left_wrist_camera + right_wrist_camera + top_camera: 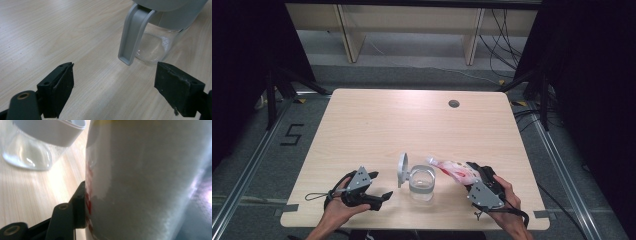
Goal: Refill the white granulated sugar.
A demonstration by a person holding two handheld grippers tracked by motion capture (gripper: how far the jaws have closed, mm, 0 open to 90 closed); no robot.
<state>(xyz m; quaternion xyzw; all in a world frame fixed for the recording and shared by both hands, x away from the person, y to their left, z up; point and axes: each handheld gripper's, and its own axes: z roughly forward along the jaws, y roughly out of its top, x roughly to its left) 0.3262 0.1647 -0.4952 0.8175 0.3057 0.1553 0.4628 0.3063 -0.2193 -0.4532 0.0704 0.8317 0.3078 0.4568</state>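
Clear glass jar (422,184) with grey lid (402,169); white pouch (454,170), red print; pale wood-grain table (412,120); black jaws.

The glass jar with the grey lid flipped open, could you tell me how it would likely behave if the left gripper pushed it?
The glass jar looks empty, so probably light and apt to slide on the smooth table. Its upright open lid may make it tip. The walls seem to be clear glass, likely fragile.

A recording lab: a bare wooden table (377,120) ringed by black curtains (242,55), floor rails (242,175), tripod legs (274,95) and loose cables (507,35).
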